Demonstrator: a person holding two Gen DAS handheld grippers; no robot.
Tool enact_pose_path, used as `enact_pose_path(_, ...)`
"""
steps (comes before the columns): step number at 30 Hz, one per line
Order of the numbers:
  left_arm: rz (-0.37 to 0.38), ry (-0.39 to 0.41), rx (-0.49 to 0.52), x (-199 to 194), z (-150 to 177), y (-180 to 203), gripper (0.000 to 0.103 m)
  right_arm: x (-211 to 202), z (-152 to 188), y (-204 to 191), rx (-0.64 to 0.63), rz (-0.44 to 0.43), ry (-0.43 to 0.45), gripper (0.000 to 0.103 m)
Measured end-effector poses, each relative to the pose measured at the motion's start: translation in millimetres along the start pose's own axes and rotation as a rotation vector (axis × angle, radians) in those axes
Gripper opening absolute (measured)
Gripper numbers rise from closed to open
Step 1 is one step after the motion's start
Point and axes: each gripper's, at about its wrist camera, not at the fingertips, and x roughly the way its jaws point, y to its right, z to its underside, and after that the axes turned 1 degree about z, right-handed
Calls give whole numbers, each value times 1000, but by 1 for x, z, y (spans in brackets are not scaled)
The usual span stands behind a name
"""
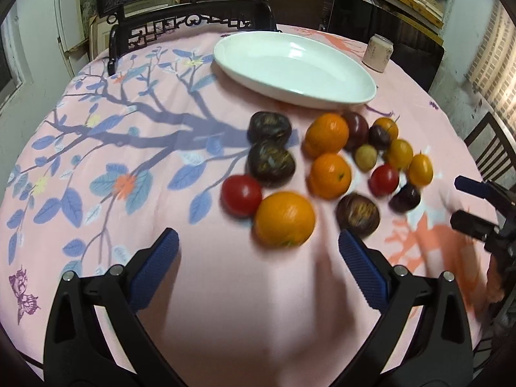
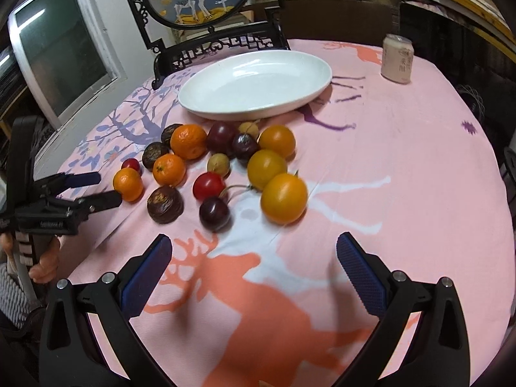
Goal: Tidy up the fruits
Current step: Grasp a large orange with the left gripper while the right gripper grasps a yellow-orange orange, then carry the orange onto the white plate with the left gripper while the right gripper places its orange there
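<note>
Left gripper [image 1: 258,251] spread wide, holding nothing, low over the tablecloth [image 1: 135,167], just short of the nearest orange [image 1: 285,219]. Right gripper [image 2: 253,258] likewise wide, unloaded, near the yellow fruit [image 2: 283,198]. Fruit cluster lies loose before the white dish [image 2: 254,85]; can [image 2: 397,59] stands near the far edge.

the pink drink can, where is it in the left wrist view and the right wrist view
Left wrist view: the pink drink can stands upright at the upper right, on the far side of the table, beyond the right end of the white oval plate.
Right wrist view: the pink drink can is again at the upper right, upright, apart from the plate's right end.
Shared landmark: the white oval plate, with nothing on it, just behind the cluster of fruit.
</note>
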Motion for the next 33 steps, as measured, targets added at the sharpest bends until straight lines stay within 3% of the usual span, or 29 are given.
enact_pose_path(2, -12, -17, 11, 7, -5, 7, 73, -2, -2, 5, -16, -7, 2, 102)
enact_pose_path(4, -27, -44, 29, 18, -7, 15, 57, -5, -4, 11, -35, -15, 0, 102)
enact_pose_path(7, -71, -40, 52, 25, -8, 22, 53, -7, -5, 18, -69, -18, -4, 102)
enact_pose_path(10, -69, -24, 56, 24, -9, 22, 41, -8, -7, 25, -98, -34, -8, 102)
enact_pose_path(14, -72, 15, 70, 23, -5, 23, 40, -2, -11, 32, -102, -82, -6, 100)
enact_pose_path(18, -31, 39, 91, 22, -6, 24, 40, 13, -16, 31, -110, -177, -22, 89)
enact_pose_path(21, -15, 38, 100, 24, -6, 25, 40, 25, -25, 31, -132, -179, -35, 80)
enact_pose_path(23, -3, 39, 103, 24, -6, 25, 40, 32, -30, 35, -128, -203, -51, 56)
enact_pose_path(25, 4, 40, 105, 25, -6, 25, 40, 43, -32, 41, -112, -242, -93, 39)
enact_pose_path(33, 26, 87, 97, 11, -7, 26, 40, 37, -29, 47, -96, -284, -81, 37)
